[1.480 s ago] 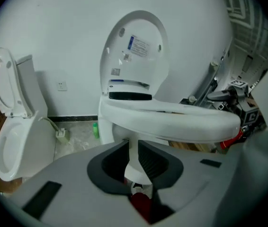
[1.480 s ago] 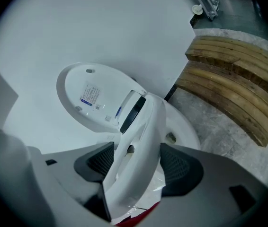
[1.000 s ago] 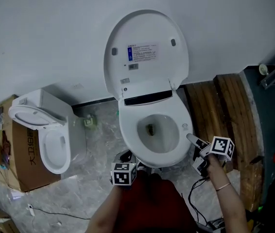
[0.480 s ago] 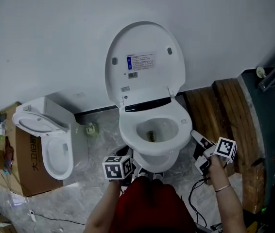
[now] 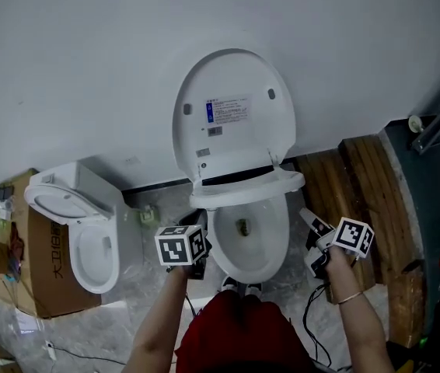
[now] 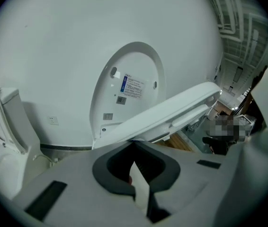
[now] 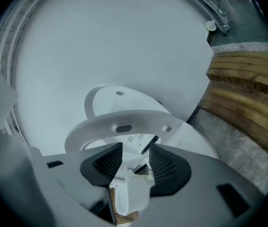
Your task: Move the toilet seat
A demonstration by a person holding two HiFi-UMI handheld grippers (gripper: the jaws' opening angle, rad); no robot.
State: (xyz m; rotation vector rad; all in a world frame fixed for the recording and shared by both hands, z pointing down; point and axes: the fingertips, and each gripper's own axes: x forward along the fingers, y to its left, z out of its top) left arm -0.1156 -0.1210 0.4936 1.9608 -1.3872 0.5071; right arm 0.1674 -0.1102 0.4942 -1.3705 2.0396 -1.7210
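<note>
White plastic oval toilet seat [image 5: 247, 183] stands half raised, hinged at the back of the white ceramic toilet bowl [image 5: 255, 247]. It tilts between the bowl rim and the white oval lid [image 5: 232, 115], which is upright against the white wall [image 5: 88, 68]. Left gripper [image 5: 198, 224] sits at the seat's left edge with jaws fully closed, pads together, nothing between them. In the left gripper view the seat [image 6: 172, 110] runs down to the closed jaws and appears to rest on them from above; no pinch is seen. Right gripper [image 5: 312, 238] is just beside the bowl's right side, apart from the seat. Its jaws are partly open and have just been closing, gap empty. In the right gripper view the seat [image 7: 124, 122] shows beyond and above the pads [image 7: 110, 162]. A second white toilet [image 5: 80, 224] and a brown cardboard box [image 5: 37, 266] stand at the left edge of the grey marbled floor [image 5: 127, 286]; brown wooden planks [image 5: 352, 185] lie at its right edge.
</note>
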